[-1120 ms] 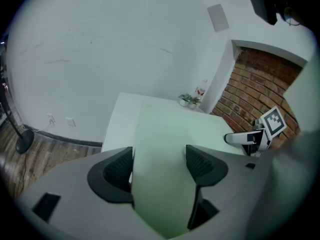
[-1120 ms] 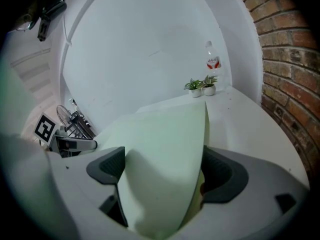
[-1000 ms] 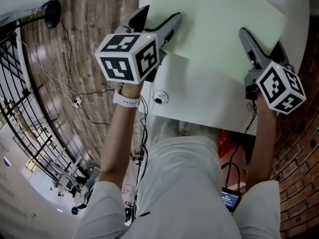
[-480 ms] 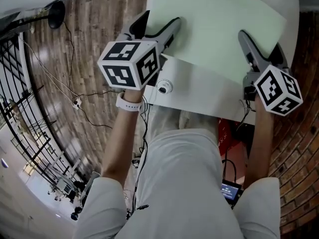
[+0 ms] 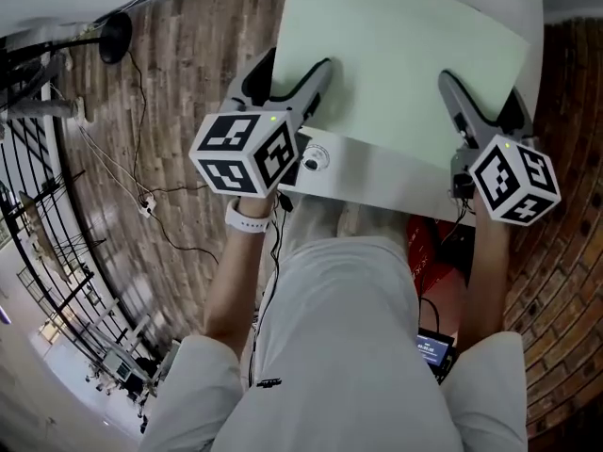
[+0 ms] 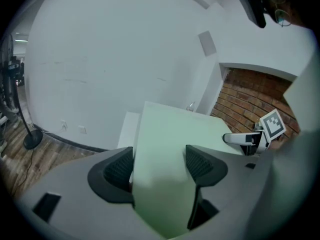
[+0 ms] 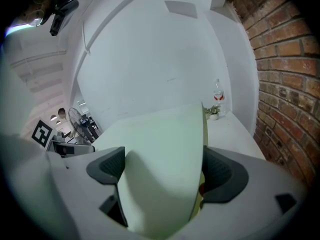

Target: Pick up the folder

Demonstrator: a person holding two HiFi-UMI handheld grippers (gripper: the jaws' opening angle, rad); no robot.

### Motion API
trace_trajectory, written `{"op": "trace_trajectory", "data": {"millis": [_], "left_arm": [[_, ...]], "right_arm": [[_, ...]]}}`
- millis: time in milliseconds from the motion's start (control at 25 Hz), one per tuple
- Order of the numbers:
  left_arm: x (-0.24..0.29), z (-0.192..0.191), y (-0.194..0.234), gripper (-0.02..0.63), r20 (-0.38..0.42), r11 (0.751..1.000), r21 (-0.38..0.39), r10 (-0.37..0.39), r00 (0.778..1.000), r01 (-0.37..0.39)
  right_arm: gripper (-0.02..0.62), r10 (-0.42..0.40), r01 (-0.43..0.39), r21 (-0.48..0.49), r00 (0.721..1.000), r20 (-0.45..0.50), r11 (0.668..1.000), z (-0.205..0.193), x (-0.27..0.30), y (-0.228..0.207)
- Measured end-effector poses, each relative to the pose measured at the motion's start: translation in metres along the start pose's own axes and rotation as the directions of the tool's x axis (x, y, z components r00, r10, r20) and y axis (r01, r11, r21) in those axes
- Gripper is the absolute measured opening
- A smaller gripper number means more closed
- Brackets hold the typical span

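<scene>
Obs., standing by: wood floor [image 5: 188, 92] to the person's left, brick wall [image 7: 280, 59] to the right

White table [image 5: 377, 172] in front of the person. A bare strip shows along its near edge

Pale green folder [image 5: 396, 55] spans the table from left edge to right edge, beyond that bare strip. It is gripped at its near edge by both tongs, one near each near corner. The sheet curves where each pair bites. Cannot tell whether its far edge rests on the table

Left gripper [image 5: 297, 61]: jaws clenched on the folder's near-left part, the sheet running up between the two dark pads in its own view

Right gripper [image 5: 480, 92]: jaws likewise clamped on the folder's near-right part. A yellow inner layer shows at the folder's right edge there

Small items: round fitting [image 5: 314, 159] at the table's near-left corner, just beside the left gripper. Bottle [image 7: 218, 95] and potted plant [image 7: 214, 112] stand by the table's far edge. White watch [image 5: 247, 219] sits on the left wrist
</scene>
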State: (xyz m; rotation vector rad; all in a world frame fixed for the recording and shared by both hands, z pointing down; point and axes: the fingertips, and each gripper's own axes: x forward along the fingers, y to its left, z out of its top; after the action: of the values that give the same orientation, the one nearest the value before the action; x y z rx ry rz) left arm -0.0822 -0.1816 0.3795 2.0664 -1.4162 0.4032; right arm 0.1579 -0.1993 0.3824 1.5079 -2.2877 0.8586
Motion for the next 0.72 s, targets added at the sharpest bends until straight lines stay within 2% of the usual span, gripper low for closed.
{"op": "trace_trajectory", "data": {"millis": [720], "left_arm": [[-0.080, 0.027, -0.029, 0.341, 0.145, 0.999, 0.054, -0.007, 0.989, -0.001]], "right_arm": [[0.476, 0.020, -0.014, -0.049, 0.991, 0.135, 0.999, 0.033, -0.073, 0.044]]}}
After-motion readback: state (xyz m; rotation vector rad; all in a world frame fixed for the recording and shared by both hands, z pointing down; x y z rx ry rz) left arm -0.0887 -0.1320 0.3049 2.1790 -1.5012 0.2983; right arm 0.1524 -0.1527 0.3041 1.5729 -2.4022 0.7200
